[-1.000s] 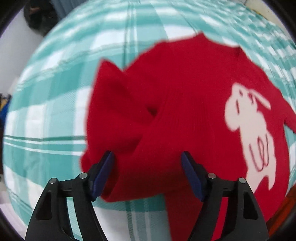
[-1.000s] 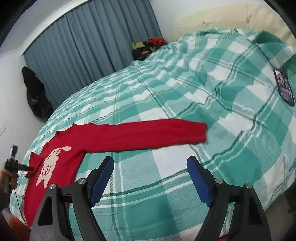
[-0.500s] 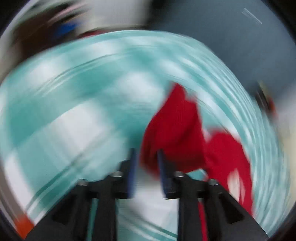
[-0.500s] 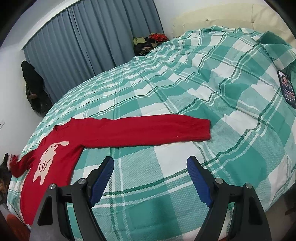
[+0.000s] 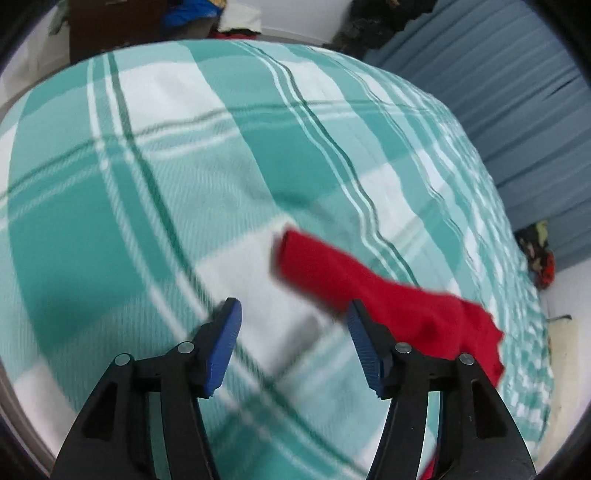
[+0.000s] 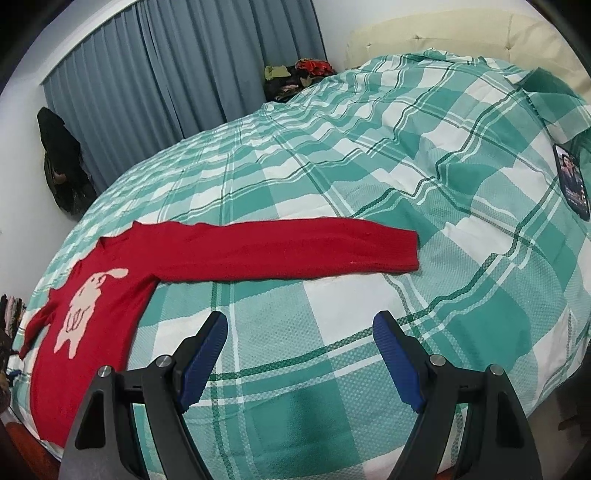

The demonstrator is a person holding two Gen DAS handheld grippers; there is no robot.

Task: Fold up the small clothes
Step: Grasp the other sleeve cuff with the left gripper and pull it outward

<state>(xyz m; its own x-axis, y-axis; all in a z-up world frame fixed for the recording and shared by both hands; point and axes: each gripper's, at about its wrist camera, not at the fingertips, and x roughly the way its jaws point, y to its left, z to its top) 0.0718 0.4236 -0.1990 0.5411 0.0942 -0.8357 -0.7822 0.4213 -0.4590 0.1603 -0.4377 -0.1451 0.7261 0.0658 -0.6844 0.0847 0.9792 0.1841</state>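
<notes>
A small red sweater (image 6: 122, 266) with a pale rabbit print (image 6: 86, 302) lies flat on the green-and-white checked bedspread (image 6: 369, 177). One sleeve (image 6: 295, 251) stretches out to the right, its cuff ahead of my right gripper (image 6: 299, 358), which is open and empty above the bedspread. The other sleeve (image 5: 354, 280) lies spread out in the left wrist view, its cuff just beyond my left gripper (image 5: 293, 343), which is open and empty.
A phone (image 6: 570, 181) lies on the bedspread at the far right. Blue curtains (image 6: 184, 66) hang behind the bed, with a pile of clothes (image 6: 299, 75) by the headboard (image 6: 443, 33). A dark garment (image 6: 62, 166) hangs on the left wall.
My left gripper closed on the bunched left sleeve, pulled it outward, then opened and let it go; the sleeve now lies stretched out. The right gripper stayed open, shifting slightly.
</notes>
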